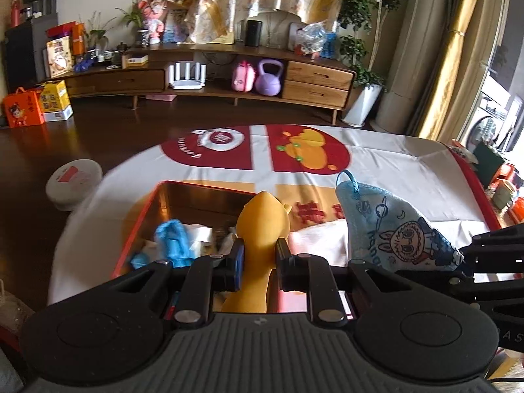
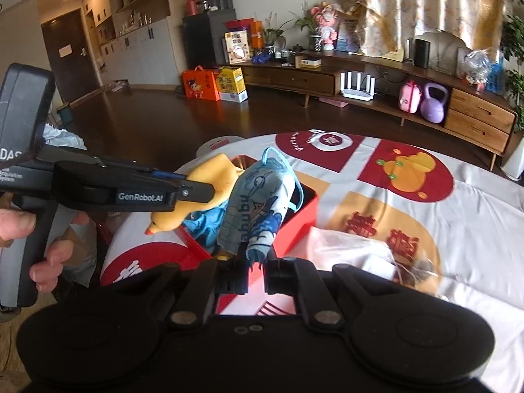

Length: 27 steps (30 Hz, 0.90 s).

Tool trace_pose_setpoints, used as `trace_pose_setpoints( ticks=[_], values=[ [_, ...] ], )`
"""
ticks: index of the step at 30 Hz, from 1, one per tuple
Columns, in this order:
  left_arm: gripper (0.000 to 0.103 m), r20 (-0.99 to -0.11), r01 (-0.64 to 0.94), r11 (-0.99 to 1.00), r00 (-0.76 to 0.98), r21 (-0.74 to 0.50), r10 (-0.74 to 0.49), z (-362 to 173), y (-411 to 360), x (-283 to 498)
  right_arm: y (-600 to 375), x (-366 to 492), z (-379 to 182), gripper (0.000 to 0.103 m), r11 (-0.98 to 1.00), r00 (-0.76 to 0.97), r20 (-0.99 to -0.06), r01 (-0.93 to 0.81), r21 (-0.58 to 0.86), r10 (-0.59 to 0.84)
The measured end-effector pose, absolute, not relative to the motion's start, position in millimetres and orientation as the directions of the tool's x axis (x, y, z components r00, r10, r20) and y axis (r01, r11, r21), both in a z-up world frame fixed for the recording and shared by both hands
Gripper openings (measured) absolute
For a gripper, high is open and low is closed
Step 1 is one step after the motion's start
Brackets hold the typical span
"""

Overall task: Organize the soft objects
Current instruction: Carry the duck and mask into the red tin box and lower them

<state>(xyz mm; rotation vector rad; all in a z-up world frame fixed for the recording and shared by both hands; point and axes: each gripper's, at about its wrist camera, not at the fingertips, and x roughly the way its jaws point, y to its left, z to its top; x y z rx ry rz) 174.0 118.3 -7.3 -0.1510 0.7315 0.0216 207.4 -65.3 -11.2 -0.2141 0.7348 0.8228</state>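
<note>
My left gripper (image 1: 258,257) is shut on a yellow plush duck (image 1: 262,219), held above the near edge of a red box (image 1: 147,216). Blue cloth (image 1: 173,239) and white items lie inside the box. My right gripper (image 2: 257,262) is shut on a light blue cartoon towel (image 2: 258,196), which hangs over the red box (image 2: 294,226). In the right wrist view the left gripper (image 2: 203,193) comes in from the left with the duck (image 2: 167,221), a hand (image 2: 19,226) on its handle. The towel (image 1: 393,235) and right gripper (image 1: 470,255) show at the right of the left wrist view.
A white, red and orange printed cloth (image 2: 442,229) covers the table. A white plastic bag (image 2: 357,255) with small items lies right of the box. A round white object (image 1: 73,180) sits on the dark floor. A wooden TV cabinet (image 1: 314,82) lines the far wall.
</note>
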Motion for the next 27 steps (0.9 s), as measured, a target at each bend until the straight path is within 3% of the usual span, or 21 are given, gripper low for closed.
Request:
trace_pose_setpoints(
  ticks=[12,27],
  values=[
    [0.019,-0.709,-0.179,0.980,0.702,-0.083,0.068,-29.2,180.2,184.9,-6.4,243.2,-40.3,0.008,0.685,0.424,-0.722,-0.723,0.093,0.546],
    [0.019,-0.753,-0.177,0.982,0.654,-0.065,0.068,-65.1,194.8,235.4,54.2,294.0,-81.7,0.010,0.678,0.393,-0.783,-0.734,0.049,0.482]
  ],
)
